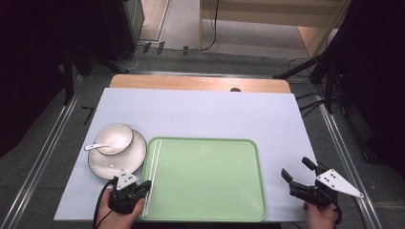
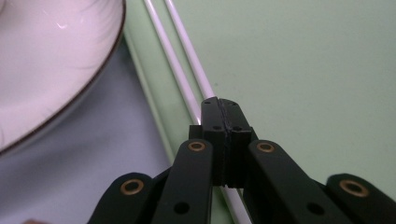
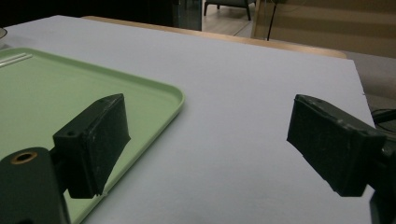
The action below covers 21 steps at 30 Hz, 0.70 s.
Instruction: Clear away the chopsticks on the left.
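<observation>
Two white chopsticks [image 1: 153,164] [image 2: 180,44] lie side by side along the left edge of a light green tray [image 1: 205,176] [image 2: 303,70]. My left gripper [image 1: 144,184] [image 2: 219,101] hovers right over their near end, its jaws pressed together with no gap; whether they touch the chopsticks I cannot tell. Left of the tray a white bowl [image 1: 114,138] with a white spoon [image 1: 95,146] stands on a white plate [image 1: 102,167] [image 2: 46,60]. My right gripper [image 1: 296,168] [image 3: 208,116] is open over bare table, right of the tray [image 3: 46,88], nothing between its jaws.
A pale blue-white sheet [image 1: 191,109] covers the table, and a wooden strip [image 1: 200,83] shows at its far edge. Metal rails and dark stands flank the table on both sides. The chopsticks' far ends [image 3: 14,58] show in the right gripper view.
</observation>
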Available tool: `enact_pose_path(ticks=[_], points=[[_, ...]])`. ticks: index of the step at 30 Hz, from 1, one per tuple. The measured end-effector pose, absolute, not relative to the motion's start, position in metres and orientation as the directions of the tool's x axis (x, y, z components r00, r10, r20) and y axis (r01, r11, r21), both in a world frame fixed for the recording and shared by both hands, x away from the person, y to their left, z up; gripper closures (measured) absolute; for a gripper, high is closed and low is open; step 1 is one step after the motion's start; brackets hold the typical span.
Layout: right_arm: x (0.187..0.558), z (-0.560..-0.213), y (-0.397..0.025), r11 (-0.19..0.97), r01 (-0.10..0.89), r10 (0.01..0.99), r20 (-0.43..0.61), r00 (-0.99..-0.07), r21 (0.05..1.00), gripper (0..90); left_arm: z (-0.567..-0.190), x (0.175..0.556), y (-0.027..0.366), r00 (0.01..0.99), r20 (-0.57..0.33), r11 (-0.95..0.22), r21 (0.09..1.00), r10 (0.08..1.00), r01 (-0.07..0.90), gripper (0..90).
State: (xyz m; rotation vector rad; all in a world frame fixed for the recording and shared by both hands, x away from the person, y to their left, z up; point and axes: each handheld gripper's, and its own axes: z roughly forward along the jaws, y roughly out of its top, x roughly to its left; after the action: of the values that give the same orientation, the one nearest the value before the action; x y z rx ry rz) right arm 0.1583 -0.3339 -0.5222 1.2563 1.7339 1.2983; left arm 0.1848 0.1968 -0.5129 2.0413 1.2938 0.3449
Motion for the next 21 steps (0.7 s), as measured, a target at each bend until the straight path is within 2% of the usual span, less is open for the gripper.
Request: enact_pose_path(ticks=[8, 14, 17, 21], points=[[0.164, -0.522, -0.331, 0.062, 0.316, 0.931, 0.059, -0.360, 0.947, 13.0, -0.517, 0.175, 0.198, 0.471, -0.205, -0.239, 0.652, 0.858, 0.719, 90.0], [0.166, -0.522, -0.330, 0.065, 0.315, 0.929, 0.058, -0.366, 0.947, 13.0, -0.519, 0.176, 0.198, 0.482, -0.219, -0.241, 0.651, 0.848, 0.720, 88.0], [0.167, -0.522, -0.330, 0.065, 0.315, 0.929, 0.058, -0.365, 0.947, 13.0, -0.516, 0.176, 0.202, 0.503, -0.230, -0.232, 0.681, 0.833, 0.695, 77.8], [0.167, -0.522, -0.331, 0.063, 0.318, 0.930, 0.060, -0.364, 0.946, 13.0, -0.514, 0.181, 0.214, 0.556, -0.256, -0.201, 0.749, 0.791, 0.632, 54.4]])
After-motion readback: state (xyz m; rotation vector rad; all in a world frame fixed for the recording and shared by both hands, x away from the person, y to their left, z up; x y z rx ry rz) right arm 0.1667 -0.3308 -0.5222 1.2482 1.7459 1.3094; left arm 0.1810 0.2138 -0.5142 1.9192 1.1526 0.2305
